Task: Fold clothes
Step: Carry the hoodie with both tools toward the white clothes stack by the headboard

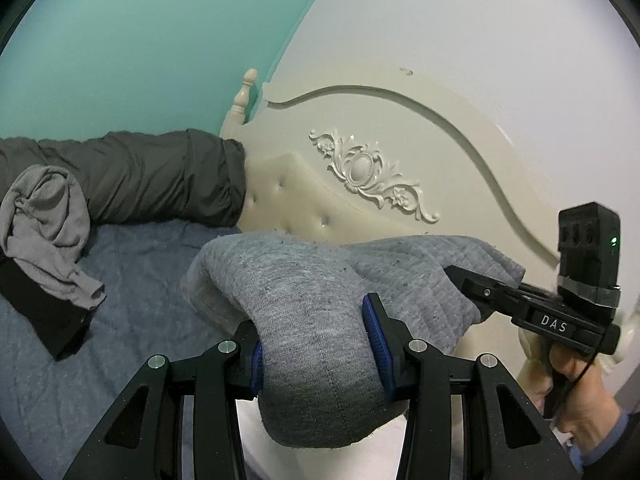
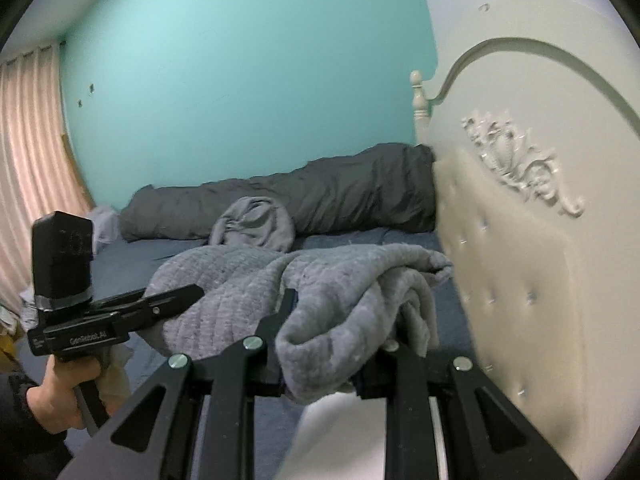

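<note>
Left gripper (image 1: 318,344): black two-finger tool with blue ribbed pads; jaws clamped on a thick bunch of the grey knitted garment (image 1: 304,300), which hangs below them in a rounded fold.

Right gripper (image 2: 340,332): same black make; jaws closed on another bunched part of the same garment, cloth draped over and hiding the far finger. In the left wrist view this tool enters from the right of the left jaws, its tip buried in the knit, and a hand (image 1: 576,400) grips its handle.

Grey knitted garment: soft, heavy, pilled; held between both tools, lifted clear of the bed, sagging in the middle. Judged: two grips well apart serve to spread the piece and find its edges before laying it flat, so the fold proper is hardly begun.

Blue-grey bed cover (image 1: 132,256): beneath and beyond the jaws, the likely laying surface.

Crumpled light grey cloth (image 1: 48,224): left of and beyond the left jaws, resting on a flat black item (image 1: 52,316); presumably awaiting its turn.

Dark grey rolled duvet (image 1: 160,176): farther back, along the wall.

Cream headboard with tufted padding and carved scroll ornament (image 1: 372,176): right of and beyond the jaws, close to the garment's right end.

Turquoise wall (image 1: 160,40): farthest.

Pink curtain (image 2: 32,140): far left in the right wrist view.
</note>
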`<act>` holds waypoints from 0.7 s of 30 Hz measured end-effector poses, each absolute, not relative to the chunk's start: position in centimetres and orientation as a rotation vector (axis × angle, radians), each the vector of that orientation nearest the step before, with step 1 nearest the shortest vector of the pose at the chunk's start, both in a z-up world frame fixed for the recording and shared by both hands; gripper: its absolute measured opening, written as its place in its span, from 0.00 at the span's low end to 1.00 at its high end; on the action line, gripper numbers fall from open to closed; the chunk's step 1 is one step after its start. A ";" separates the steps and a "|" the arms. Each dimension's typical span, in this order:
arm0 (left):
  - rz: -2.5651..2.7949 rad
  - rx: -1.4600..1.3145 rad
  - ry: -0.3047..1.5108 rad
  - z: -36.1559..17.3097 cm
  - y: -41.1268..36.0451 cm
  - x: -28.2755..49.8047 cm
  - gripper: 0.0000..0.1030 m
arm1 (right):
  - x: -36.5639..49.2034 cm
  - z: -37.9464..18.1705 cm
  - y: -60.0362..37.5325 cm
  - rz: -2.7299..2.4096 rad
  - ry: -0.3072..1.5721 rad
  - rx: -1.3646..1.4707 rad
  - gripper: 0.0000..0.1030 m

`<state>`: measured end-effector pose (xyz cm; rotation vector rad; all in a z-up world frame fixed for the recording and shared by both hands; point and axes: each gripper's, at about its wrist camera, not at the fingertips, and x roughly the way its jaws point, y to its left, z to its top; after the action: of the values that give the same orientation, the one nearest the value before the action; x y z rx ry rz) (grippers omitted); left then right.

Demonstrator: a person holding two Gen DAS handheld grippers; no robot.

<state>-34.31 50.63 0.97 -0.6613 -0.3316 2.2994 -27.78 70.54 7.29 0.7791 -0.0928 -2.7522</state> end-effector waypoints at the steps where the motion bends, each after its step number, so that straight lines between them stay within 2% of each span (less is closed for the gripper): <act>1: 2.296 -0.671 -0.334 -0.3 51.4 -34.3 0.45 | -27.9 6.8 70.8 -2.770 -0.055 0.783 0.21; 3: 2.262 -0.745 -0.338 -3.7 53.1 -33.9 0.45 | -27.6 4.4 71.9 -2.795 -0.001 0.797 0.21; 5: 2.193 -0.881 -0.344 -8.3 54.9 -33.3 0.45 | -27.3 1.1 73.5 -2.789 -0.031 0.889 0.21; 8: 2.089 -1.072 -0.359 -14.3 56.8 -31.1 0.45 | -26.0 -6.0 76.0 -2.719 -0.080 1.163 0.21; 12: 2.040 -1.107 -0.399 -16.2 57.1 -28.2 0.45 | -22.3 -11.5 78.1 -2.636 -0.164 1.306 0.21; 21: 1.969 -1.194 -0.503 -15.9 56.0 -26.4 0.45 | -20.1 -11.0 79.6 -2.544 -0.391 1.334 0.21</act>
<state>-26.37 55.99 -15.89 -1.1944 -0.5027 1.9687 -20.14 79.58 -11.02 1.3337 -0.3906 -2.5435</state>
